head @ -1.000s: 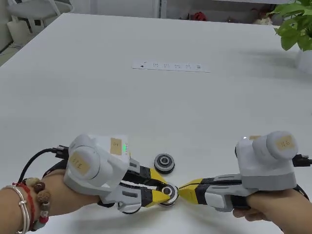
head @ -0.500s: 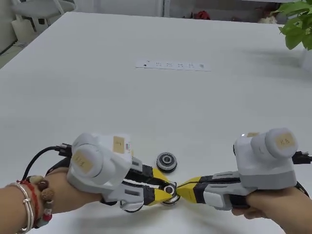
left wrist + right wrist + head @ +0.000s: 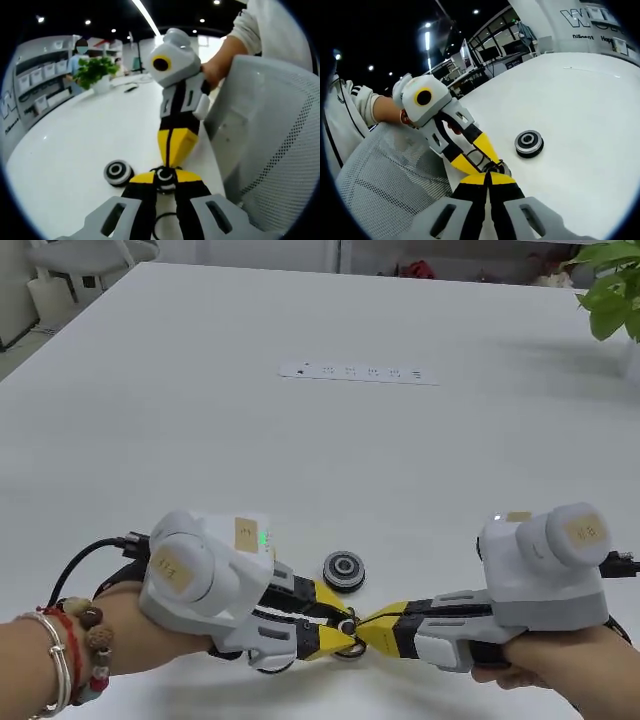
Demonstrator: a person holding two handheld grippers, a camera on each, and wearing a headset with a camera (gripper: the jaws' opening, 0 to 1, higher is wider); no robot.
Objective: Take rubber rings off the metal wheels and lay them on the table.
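1. The table (image 3: 300, 460) is white and smooth, matt with a faint sheen.
2. The left gripper (image 3: 338, 628) and the right gripper (image 3: 368, 625) have bodies of smooth, matt white and grey plastic. Their jaws are yellow and black with a slight gloss.
3. The free wheel (image 3: 343, 569) has a bright, polished metal hub ringed by dull black rubber.
4. The gripped wheel (image 3: 164, 175) shows the same shiny metal centre.
5. The chair back (image 3: 270, 135) is white open-weave mesh, rough in texture.
6. The bracelet beads (image 3: 75, 640) look like matt brown wood.
7. The cable (image 3: 85, 558) has a smooth black sheath.
8. The plant leaves (image 3: 610, 290) are green and slightly glossy.
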